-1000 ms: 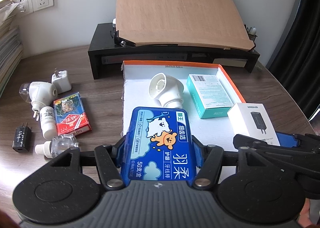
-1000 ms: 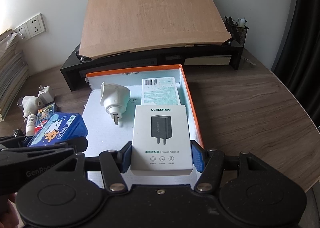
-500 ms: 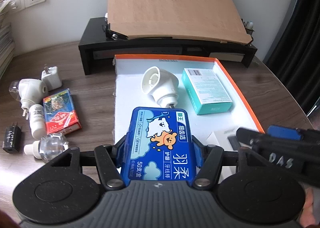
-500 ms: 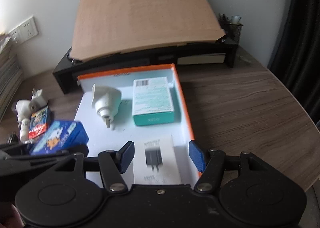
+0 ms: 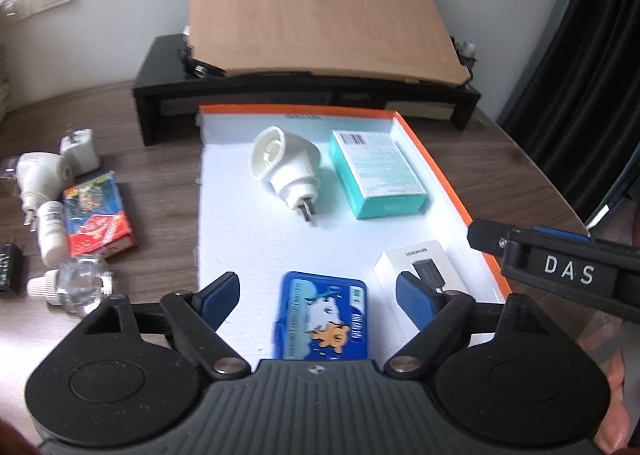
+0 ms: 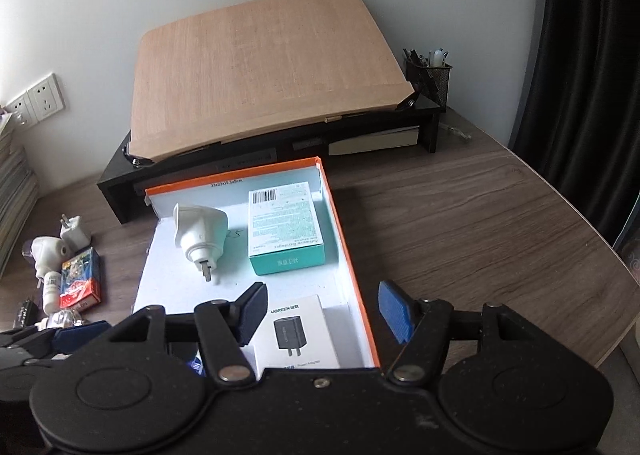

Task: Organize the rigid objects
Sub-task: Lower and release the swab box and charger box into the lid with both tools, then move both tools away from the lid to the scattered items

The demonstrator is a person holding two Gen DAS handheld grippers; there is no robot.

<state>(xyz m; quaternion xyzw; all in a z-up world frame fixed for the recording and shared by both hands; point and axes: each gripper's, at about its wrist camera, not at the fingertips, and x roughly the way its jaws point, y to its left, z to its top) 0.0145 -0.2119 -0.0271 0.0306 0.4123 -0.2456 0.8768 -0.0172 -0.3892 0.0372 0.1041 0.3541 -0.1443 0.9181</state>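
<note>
L gripper [image 5: 318, 297] hangs over the near end of the tray [image 5: 448, 183], jaws opening, wide apart w/ nothing pressed. The blue box [image 5: 320, 321] lies flat on the tray floor right between and below them, long axis running along the fingers, pads clear of both sides. R gripper [image 6: 320, 313] is also opening, jaws apart over the tray's near right corner; the white box [image 6: 298, 335] lies loose under it, near the left pad, not gripped, tucked close to the orange wall.

So both boxes look dropped off. In the tray already: plug [image 5: 286, 165] and teal box [image 5: 376, 173] at the far end, w/ bare floor in the middle.

What's left sits on the desk [image 6: 460, 223] to the left of the tray: red box [image 5: 98, 215], small bottle [image 5: 50, 233], clear bottle [image 5: 78, 287], white charger [image 5: 80, 149], another plug unit [image 5: 36, 179], black adapter at the frame edge. All lie left of the L jaws, well apart from the R ones, so L hand is nearer, I'd say. The red box lies roughly in line w/ the fingers; bottles crowd its near side, so little room there. Tray's left edge has no orange lip showing, an easier way back in.
</note>
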